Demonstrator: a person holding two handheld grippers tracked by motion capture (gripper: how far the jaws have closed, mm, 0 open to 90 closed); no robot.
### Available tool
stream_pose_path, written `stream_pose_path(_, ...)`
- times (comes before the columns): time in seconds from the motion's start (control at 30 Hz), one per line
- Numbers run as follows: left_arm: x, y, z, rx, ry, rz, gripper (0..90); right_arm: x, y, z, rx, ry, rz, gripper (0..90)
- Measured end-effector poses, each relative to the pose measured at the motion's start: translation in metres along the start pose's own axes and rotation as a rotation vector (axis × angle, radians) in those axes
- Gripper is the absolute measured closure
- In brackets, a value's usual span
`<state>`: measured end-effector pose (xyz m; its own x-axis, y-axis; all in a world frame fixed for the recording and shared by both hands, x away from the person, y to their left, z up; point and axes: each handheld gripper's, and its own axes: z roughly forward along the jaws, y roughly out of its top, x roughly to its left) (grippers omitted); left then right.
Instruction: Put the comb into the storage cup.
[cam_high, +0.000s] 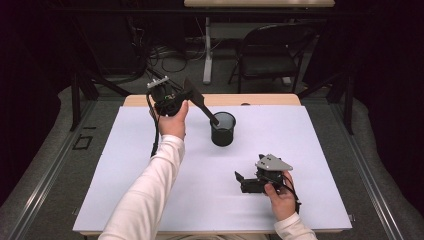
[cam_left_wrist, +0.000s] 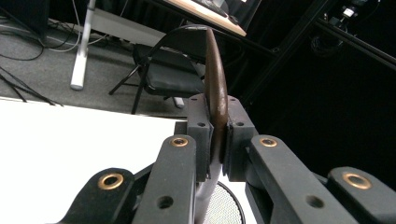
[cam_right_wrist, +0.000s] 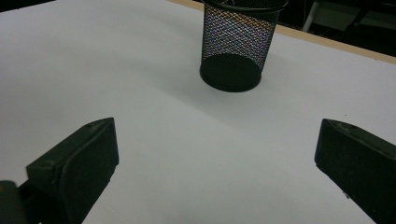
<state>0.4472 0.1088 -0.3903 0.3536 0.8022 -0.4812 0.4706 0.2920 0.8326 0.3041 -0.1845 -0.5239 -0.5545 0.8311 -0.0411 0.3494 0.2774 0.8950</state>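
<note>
A black mesh cup (cam_high: 223, 131) stands upright on the white sheet, right of centre at the back. My left gripper (cam_high: 186, 96) is raised to the cup's left, shut on a dark spatula (cam_high: 201, 104) near its wide blade. The thin handle slants down into the cup's mouth. In the left gripper view the spatula (cam_left_wrist: 216, 70) rises edge-on between the closed jaws of this gripper (cam_left_wrist: 217, 116), with the cup's rim (cam_left_wrist: 225, 206) below. My right gripper (cam_high: 240, 183) rests low on the sheet near the front, open and empty. Its view shows that gripper (cam_right_wrist: 217, 154) facing the cup (cam_right_wrist: 238, 42).
The white sheet (cam_high: 125, 170) covers most of the wooden table (cam_high: 260, 100). A black folding chair (cam_high: 270, 52) and a desk leg (cam_high: 207, 50) stand beyond the far edge. A cable (cam_high: 154, 135) trails from the left gripper along the sleeve.
</note>
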Motion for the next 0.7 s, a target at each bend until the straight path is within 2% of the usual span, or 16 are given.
stream_pose_path(0.23, -0.002, -0.005, 0.008, 0.009, 0.003, -0.019, 84.1, 0.000, 0.000, 0.000, 0.002, 0.000, -0.002, 0.0)
stream_pose_path(0.7, -0.003, -0.013, 0.019, 0.037, 0.001, -0.013, 84.1, 0.000, -0.001, 0.000, 0.003, 0.000, -0.005, 0.0)
